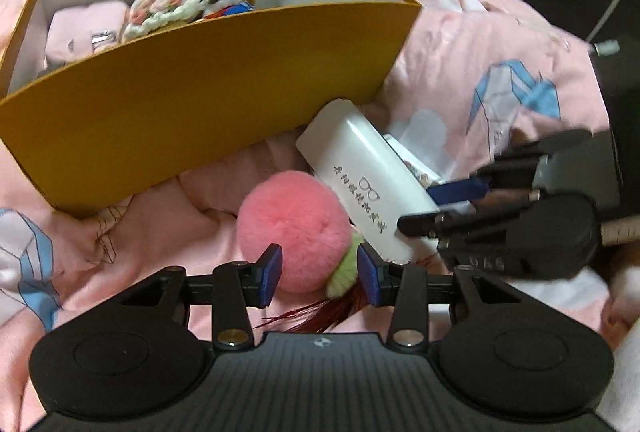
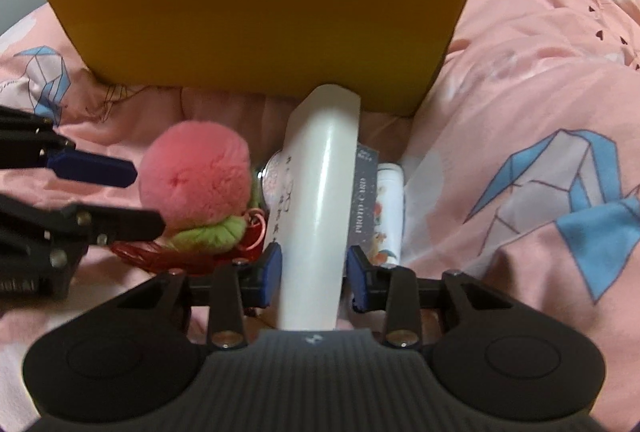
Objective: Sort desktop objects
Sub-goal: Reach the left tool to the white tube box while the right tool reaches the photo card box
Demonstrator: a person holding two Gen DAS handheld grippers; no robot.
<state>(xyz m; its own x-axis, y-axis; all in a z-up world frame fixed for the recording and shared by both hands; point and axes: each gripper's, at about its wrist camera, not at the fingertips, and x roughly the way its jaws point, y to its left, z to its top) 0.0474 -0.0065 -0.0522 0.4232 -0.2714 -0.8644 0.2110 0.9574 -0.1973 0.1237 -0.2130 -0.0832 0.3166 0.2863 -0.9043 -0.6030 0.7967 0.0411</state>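
Beside the mustard-yellow box (image 1: 200,104) with its white inside lie a pink plush peach (image 1: 294,228) with a green leaf, a white case (image 2: 320,216) with dark print, and a pink quilt (image 2: 520,80) with blue origami cranes.

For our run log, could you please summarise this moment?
left gripper: open around pink plush | right gripper: open around white case

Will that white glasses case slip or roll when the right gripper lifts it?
The white glasses case looks glossy and rounded, so it may slip between the pads. It seems rigid, so it likely won't flex. The right gripper straddles one end, so it may tilt.
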